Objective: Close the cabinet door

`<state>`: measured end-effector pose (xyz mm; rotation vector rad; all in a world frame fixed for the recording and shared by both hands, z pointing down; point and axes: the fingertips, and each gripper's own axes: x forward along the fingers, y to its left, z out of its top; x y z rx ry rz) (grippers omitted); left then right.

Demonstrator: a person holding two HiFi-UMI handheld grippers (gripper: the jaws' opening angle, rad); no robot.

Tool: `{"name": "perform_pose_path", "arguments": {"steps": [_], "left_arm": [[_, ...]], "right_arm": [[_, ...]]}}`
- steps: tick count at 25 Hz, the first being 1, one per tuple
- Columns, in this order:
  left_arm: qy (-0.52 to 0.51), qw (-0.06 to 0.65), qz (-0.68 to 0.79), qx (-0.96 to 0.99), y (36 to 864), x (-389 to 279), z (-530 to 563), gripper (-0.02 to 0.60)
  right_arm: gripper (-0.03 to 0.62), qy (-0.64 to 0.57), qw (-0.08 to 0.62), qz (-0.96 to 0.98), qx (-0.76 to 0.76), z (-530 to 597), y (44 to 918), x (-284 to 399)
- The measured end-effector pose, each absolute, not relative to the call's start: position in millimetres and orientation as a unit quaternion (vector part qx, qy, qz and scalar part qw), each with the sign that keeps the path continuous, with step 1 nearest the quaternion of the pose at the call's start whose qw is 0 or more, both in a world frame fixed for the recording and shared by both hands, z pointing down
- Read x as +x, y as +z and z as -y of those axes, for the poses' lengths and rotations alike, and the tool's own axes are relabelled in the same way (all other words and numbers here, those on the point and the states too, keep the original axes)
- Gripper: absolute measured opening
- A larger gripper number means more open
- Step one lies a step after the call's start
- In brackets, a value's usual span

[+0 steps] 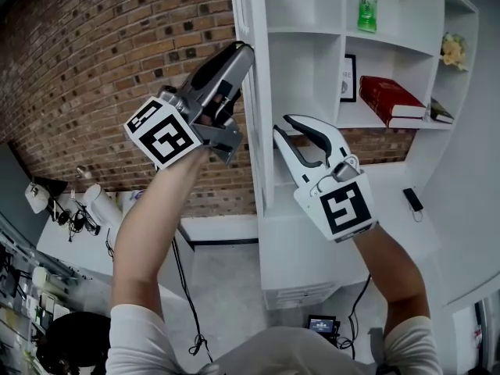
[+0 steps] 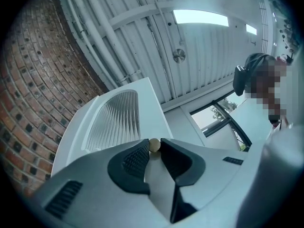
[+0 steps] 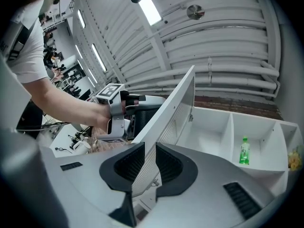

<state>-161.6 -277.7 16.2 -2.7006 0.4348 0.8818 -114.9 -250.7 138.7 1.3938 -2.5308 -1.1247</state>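
Right, the door (image 3: 178, 99) stands open at 12 o'clock, left of the cabinet (image 1: 312, 233). My right tool (image 3: 149, 145) clamps its edge; my left tool (image 1: 244, 51), set narrow, seems to pinch the knob (image 2: 154, 145). I'd swing both together toward 3 o'clock, steadily. Only the left gripper view shows that knob.

I count two white handheld grippers: left gripper (image 2: 154, 142), right gripper (image 3: 149, 145). One white ribbed-glass cabinet door (image 2: 114, 120). One small cream round knob (image 2: 154, 146). One green plastic bottle (image 1: 367, 3). One red hardcover book (image 1: 391, 98). One black-framed picture (image 1: 348, 77). One yellow flower bunch (image 1: 452, 51).
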Motion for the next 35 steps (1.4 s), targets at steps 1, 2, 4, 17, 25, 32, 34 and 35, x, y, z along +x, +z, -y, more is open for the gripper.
{"name": "perform_pose_path", "arguments": {"steps": [1, 2, 4, 17, 25, 32, 34, 35], "left_arm": [[0.303, 0.135, -0.155, -0.931, 16.0, -157.3, 277.4, 0.083], [0.302, 0.136, -0.159, -0.930, 15.8, -153.5, 277.0, 0.083], [0.302, 0.140, -0.170, -0.928, 15.3, -146.0, 276.4, 0.083], [0.293, 0.159, -0.231, -0.914, 15.2, -99.8, 282.4, 0.081], [0.277, 0.175, -0.266, -0.907, 15.4, -78.9, 283.7, 0.081], [0.270, 0.181, -0.293, -0.899, 13.9, -58.8, 289.6, 0.080], [0.269, 0.181, -0.297, -0.898, 13.6, -55.7, 290.9, 0.080], [0.268, 0.182, -0.299, -0.898, 13.5, -54.8, 291.5, 0.078]], "right_arm": [[0.074, -0.362, 0.020, 0.817, 0.449, 251.1, 138.1, -110.1], [0.074, -0.361, 0.019, 0.818, 0.448, 251.6, 137.2, -105.7], [0.074, -0.362, 0.016, 0.819, 0.446, 252.8, 135.4, -97.1], [0.074, -0.360, -0.006, 0.825, 0.436, 267.3, 135.1, -46.1], [0.074, -0.352, -0.014, 0.823, 0.445, 277.6, 136.5, -22.6], [0.074, -0.349, -0.014, 0.821, 0.453, 285.7, 135.5, -1.3], [0.074, -0.350, -0.015, 0.819, 0.454, 287.2, 134.8, 2.0], [0.074, -0.351, -0.015, 0.818, 0.455, 287.8, 134.8, 3.1]]}}
